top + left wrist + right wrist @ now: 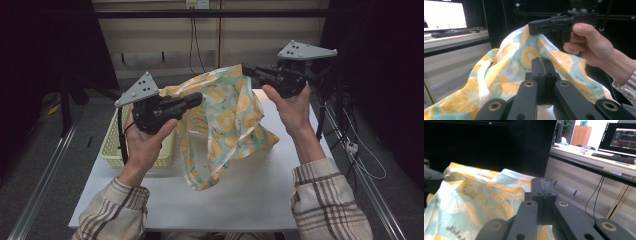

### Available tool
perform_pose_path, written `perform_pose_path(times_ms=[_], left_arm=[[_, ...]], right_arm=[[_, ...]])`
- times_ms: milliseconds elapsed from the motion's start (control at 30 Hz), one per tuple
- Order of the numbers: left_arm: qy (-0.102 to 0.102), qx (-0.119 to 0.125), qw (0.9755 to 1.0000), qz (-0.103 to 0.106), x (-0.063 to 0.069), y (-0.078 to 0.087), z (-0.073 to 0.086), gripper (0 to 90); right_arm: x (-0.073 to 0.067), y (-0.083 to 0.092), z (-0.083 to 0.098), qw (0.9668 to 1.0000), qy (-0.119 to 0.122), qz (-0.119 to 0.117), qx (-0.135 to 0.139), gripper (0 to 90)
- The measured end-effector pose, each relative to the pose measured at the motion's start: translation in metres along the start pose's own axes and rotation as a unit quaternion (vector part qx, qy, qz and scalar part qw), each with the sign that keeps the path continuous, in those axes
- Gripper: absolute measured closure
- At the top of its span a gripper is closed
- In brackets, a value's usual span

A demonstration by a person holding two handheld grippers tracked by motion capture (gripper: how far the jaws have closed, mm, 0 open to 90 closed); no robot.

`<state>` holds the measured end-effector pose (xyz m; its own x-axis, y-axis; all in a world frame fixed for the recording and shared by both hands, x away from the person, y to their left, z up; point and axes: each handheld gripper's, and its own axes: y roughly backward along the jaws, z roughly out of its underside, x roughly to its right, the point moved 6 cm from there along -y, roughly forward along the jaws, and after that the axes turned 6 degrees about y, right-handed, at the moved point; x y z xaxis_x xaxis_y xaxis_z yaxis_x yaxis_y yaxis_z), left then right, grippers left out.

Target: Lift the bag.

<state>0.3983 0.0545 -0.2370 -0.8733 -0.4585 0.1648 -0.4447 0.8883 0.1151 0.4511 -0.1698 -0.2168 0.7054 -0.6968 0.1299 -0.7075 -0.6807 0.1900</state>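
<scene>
Above one white table (260, 195) and one yellow basket (111, 145), two tools, left tool (199, 98) and right tool (246, 69), each clamp one fruit-print cloth (227, 120).

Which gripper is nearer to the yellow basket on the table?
Left. The left gripper is held just above and beside the yellow basket; the right gripper is raised across the table, with the fruit-print cloth between.

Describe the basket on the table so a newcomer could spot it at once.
Start at the white table in the high view and go to its left edge. There, below the left gripper and partly hidden by the person's left hand, sits the basket. It is pale yellow plastic with slotted, lattice-like walls, unlike the soft fruit-print cloth held up beside it.
</scene>
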Motion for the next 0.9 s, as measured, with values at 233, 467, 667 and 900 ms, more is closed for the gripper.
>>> perform_pose_path(times_ms=[233, 467, 667, 900], left_arm=[[-0.006, 0.016, 0.9998, 0.011, 0.008, 0.005, -0.01, 90.0], [-0.004, -0.033, 0.9993, -0.018, -0.009, -0.012, 0.02, 90.0], [-0.004, -0.066, 0.9973, -0.034, -0.021, -0.021, 0.041, 90.0], [0.0, -0.075, 0.9969, -0.021, -0.015, -0.019, 0.056, 90.0]], right_arm=[[0.013, 0.003, -0.017, 0.9998, 0.001, 0.015, 0.012, 90.0], [0.022, -0.013, 0.019, 0.9993, -0.012, 0.026, -0.024, 90.0], [0.036, -0.02, 0.048, 0.9977, -0.042, 0.034, -0.04, 90.0], [0.048, -0.022, 0.066, 0.9959, -0.046, 0.048, -0.062, 90.0]])
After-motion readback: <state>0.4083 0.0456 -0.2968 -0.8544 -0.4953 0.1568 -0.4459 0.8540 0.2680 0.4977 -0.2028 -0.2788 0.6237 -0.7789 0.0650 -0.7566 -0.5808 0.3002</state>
